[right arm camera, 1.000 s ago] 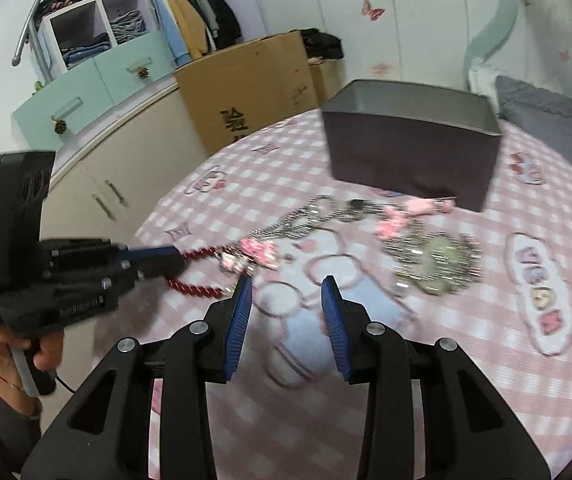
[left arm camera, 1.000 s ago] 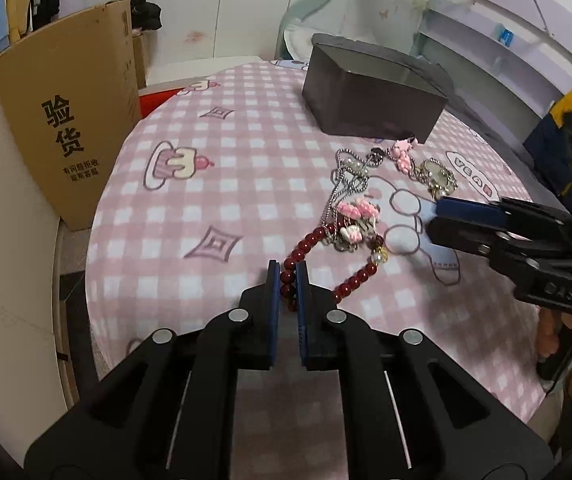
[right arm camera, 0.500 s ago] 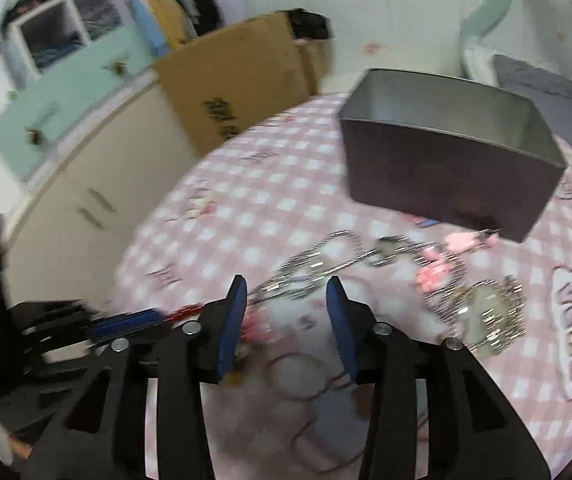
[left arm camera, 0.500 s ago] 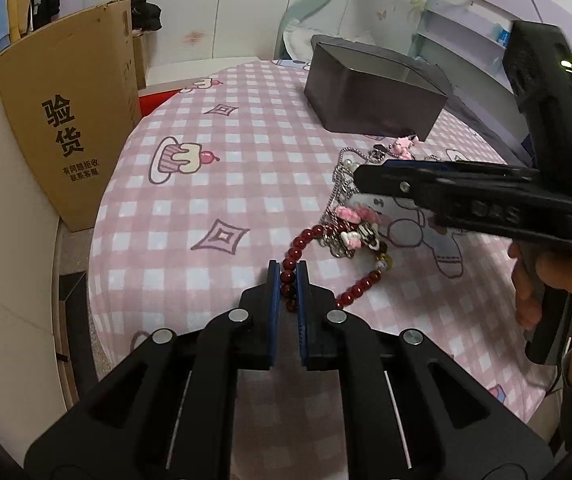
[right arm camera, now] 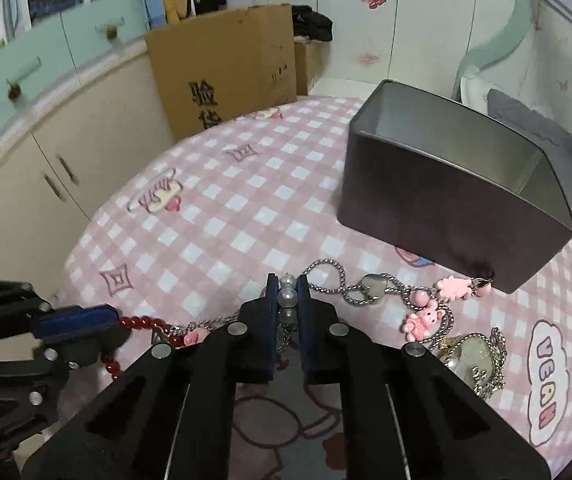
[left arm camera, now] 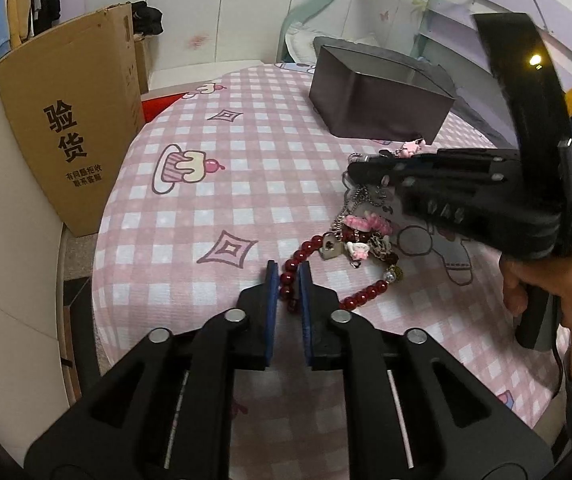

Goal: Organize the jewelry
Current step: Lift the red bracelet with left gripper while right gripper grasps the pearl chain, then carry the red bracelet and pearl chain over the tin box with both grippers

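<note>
My left gripper (left arm camera: pixel 287 280) is shut on a red bead bracelet (left arm camera: pixel 360 298) that lies on the pink checked tablecloth (left arm camera: pixel 214 208). My right gripper (right arm camera: pixel 287 294) is shut on a string of pale pearl beads (right arm camera: pixel 287 297) joined to a silver chain (right arm camera: pixel 342 280). A tangle of jewelry with pink charms (left arm camera: pixel 366 226) lies between the grippers. The right gripper shows in the left wrist view (left arm camera: pixel 350 172) above the tangle. The left gripper shows in the right wrist view (right arm camera: pixel 116 320) with red beads (right arm camera: pixel 142 322) beside it. An open dark metal box (right arm camera: pixel 446 200) stands just beyond.
A large cardboard box (left arm camera: pixel 70 120) stands off the table's left edge. Cream cabinets (right arm camera: pixel 66 148) run along the left. More chains and a clear pendant (right arm camera: pixel 470 354) lie at the right. The table edge (left arm camera: pixel 98 280) curves close on the left.
My right gripper moved forward over the tangle and shut on the pearl beads. My left gripper stayed shut on the red bracelet.
</note>
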Motion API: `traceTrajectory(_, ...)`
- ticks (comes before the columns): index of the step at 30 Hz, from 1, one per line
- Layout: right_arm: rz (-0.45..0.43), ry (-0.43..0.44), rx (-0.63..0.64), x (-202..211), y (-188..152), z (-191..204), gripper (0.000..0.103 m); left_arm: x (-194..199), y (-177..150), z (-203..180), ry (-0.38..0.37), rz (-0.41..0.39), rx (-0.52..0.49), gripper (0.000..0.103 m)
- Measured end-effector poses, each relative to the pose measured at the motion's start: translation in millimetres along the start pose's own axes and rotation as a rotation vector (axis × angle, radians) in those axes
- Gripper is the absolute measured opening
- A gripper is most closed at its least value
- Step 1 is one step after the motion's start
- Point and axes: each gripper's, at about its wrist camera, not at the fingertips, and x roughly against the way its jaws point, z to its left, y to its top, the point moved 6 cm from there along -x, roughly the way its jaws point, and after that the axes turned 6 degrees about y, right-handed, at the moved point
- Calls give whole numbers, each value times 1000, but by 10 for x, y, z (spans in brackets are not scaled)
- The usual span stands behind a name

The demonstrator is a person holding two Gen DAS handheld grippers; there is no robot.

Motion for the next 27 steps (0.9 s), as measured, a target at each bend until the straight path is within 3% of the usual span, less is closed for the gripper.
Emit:
traceTrajectory(3, -86, 71, -53, 274, 71, -86, 7, 41, 4, -47, -11, -24, -3, 67)
traceTrajectory(6, -163, 92, -61, 609, 166, -117, 7, 10, 4, -53, 34, -23, -24, 67)
traceTrajectory(11, -260, 119, -77, 1065, 317, -168, 7, 16, 33, 6, 17, -26, 23, 67)
traceTrajectory(14, -265, 109, -74, 1142, 356, -212, 7, -23, 38, -46, 16, -9, -5, 55)
traceTrajectory(17, -252, 102, -81, 1130, 327, -287, 7, -73, 49, -93, 74, 1, -57, 47)
traceTrajectory(19, -240, 100, -85, 1112, 286, -301, 7, -88, 52, -116, 112, 0, -90, 31)
traceTrajectory(20, -234, 101, -85, 1100, 258, -309, 7, -87, 55, -124, 106, -1, -97, 26)
traceTrajectory(21, -227, 98, -84, 1077, 226, -315, 7, -83, 61, -137, 94, 1, -100, 12)
traceTrajectory(22, -220, 99, -84, 1073, 208, -323, 7, -76, 68, -140, 90, 2, -101, 8)
traceTrajectory(27, -176, 94, -91, 952, 41, -348, 7, 49, 173, -153, 38, -47, -73, 8)
